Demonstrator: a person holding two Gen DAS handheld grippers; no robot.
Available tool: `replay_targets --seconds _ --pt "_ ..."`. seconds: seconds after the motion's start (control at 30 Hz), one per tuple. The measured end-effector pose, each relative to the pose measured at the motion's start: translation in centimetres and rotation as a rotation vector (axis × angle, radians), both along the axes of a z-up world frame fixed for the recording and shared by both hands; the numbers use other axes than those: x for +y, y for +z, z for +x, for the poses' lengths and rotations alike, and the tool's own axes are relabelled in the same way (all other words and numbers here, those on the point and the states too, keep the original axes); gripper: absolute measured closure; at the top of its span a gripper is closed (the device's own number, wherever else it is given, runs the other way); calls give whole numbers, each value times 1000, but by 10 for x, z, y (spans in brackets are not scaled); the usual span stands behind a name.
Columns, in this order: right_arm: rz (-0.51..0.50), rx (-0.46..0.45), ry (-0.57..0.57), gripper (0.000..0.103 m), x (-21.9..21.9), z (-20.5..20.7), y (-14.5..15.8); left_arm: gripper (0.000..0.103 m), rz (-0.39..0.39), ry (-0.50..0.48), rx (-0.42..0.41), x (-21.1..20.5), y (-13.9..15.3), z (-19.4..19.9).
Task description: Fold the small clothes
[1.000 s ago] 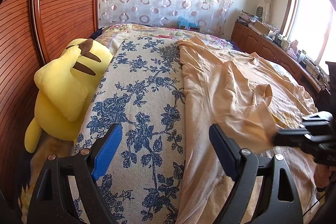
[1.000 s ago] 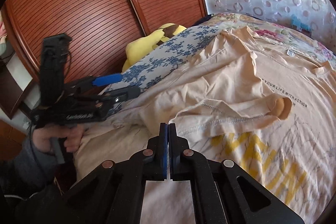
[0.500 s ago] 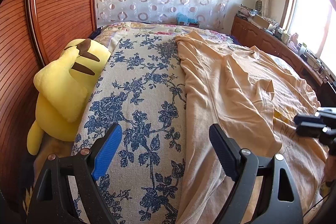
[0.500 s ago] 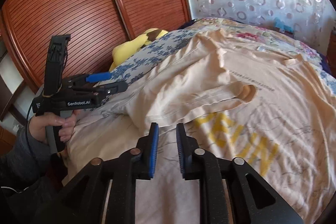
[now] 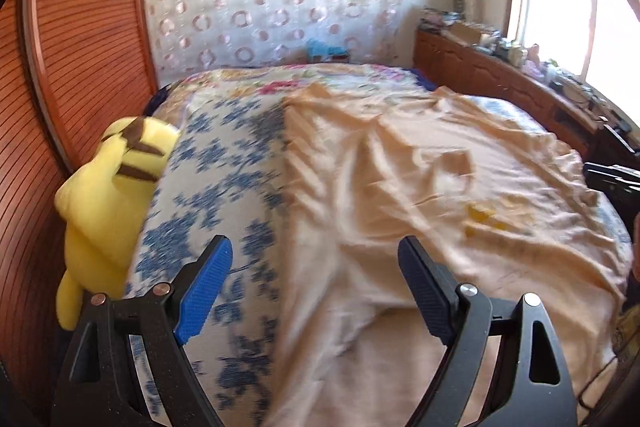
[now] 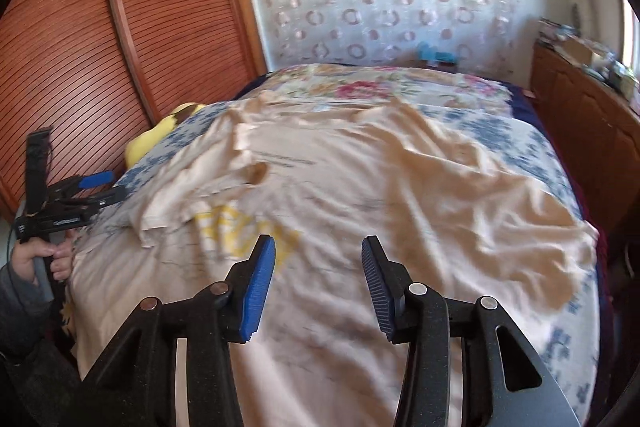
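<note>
A peach T-shirt [image 6: 360, 187] with yellow lettering lies spread on the bed, its left side folded in with a sleeve [image 6: 224, 183] lying over the chest. It also shows in the left wrist view [image 5: 400, 195]. My right gripper [image 6: 318, 283] is open and empty above the shirt's lower part. My left gripper [image 5: 316, 287] is open and empty over the shirt's left edge; it also shows in the right wrist view [image 6: 92, 187], at the bed's left side.
A yellow plush toy [image 5: 112, 195] lies at the bed's left edge against the slatted wooden wardrobe doors [image 5: 80, 39]. The blue floral bedspread [image 5: 216, 163] covers the bed. A wooden cabinet [image 5: 500, 79] with clutter runs along the right under the window.
My right gripper has opened and let go of the sleeve, which now lies folded over the shirt, and has drawn back toward the bed's foot. My left gripper stayed open and shifted slightly.
</note>
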State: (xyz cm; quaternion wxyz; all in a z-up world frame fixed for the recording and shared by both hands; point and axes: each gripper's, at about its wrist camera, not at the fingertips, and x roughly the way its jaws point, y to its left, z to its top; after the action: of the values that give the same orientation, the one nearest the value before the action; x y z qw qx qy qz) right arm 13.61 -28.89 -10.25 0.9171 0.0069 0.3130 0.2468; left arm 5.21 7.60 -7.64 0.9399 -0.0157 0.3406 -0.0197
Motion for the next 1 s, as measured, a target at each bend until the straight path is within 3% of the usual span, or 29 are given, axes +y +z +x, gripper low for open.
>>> replay_targets --seconds 0.27,0.53,0.9,1.0 --pt "22 -6 -171 51 -72 -17 8 17 -4 -102 2 -43 9 19" --pt "-14 37 -294 49 -115 -20 -1 17 12 -173 76 -75 -9 38" --pt "9 116 -330 49 -142 1 0 17 83 -217 208 -97 -34 55" --pt "15 133 -341 49 -141 14 1 14 71 -223 212 -96 -35 57"
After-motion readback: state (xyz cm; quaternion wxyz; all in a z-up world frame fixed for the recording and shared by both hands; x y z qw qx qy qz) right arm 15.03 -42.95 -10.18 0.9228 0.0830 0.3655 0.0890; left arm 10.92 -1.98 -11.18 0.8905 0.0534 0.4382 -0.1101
